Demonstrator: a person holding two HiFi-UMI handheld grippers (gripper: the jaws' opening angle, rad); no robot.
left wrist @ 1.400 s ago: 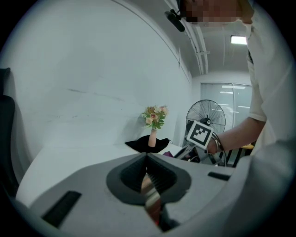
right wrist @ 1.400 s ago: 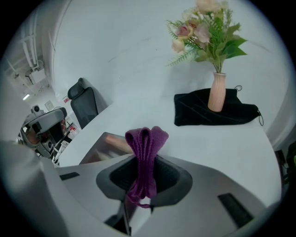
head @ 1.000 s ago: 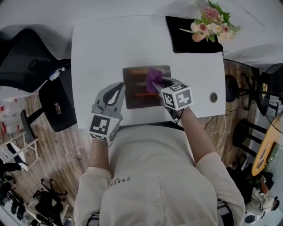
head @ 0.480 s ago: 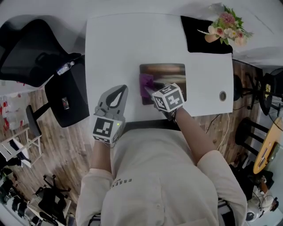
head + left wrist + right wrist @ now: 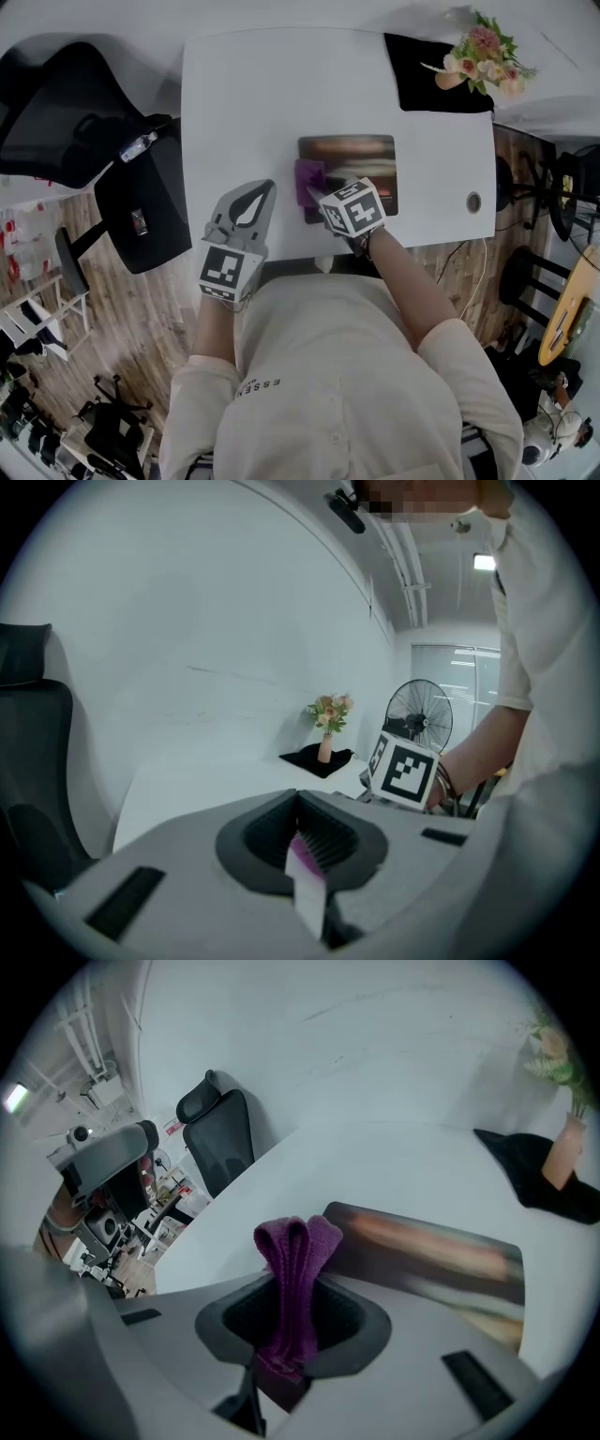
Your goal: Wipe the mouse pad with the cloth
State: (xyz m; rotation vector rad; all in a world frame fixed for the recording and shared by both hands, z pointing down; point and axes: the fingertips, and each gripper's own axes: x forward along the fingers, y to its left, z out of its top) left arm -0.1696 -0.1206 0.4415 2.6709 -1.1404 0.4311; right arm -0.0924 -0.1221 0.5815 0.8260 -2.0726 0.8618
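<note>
A dark, glossy mouse pad [image 5: 361, 164] lies on the white table [image 5: 253, 103]. My right gripper [image 5: 314, 194] is shut on a folded purple cloth [image 5: 309, 175] that rests at the pad's left edge. In the right gripper view the cloth [image 5: 292, 1269] stands up from between the jaws of the right gripper [image 5: 289, 1349], with the mouse pad [image 5: 441, 1252] just behind and to the right. My left gripper [image 5: 257, 195] lies on the table left of the pad, jaws shut on nothing; in the left gripper view this left gripper [image 5: 306, 860] points toward the far wall.
Flowers [image 5: 483, 45] stand on a black cloth [image 5: 431, 75] at the table's far right corner. A round cable hole [image 5: 473, 202] sits near the right edge. Black office chairs [image 5: 66, 103] stand left of the table. A fan [image 5: 423, 721] stands behind it.
The right gripper has dragged the purple cloth from the middle of the mouse pad to its left edge. The left gripper has stayed where it was.
</note>
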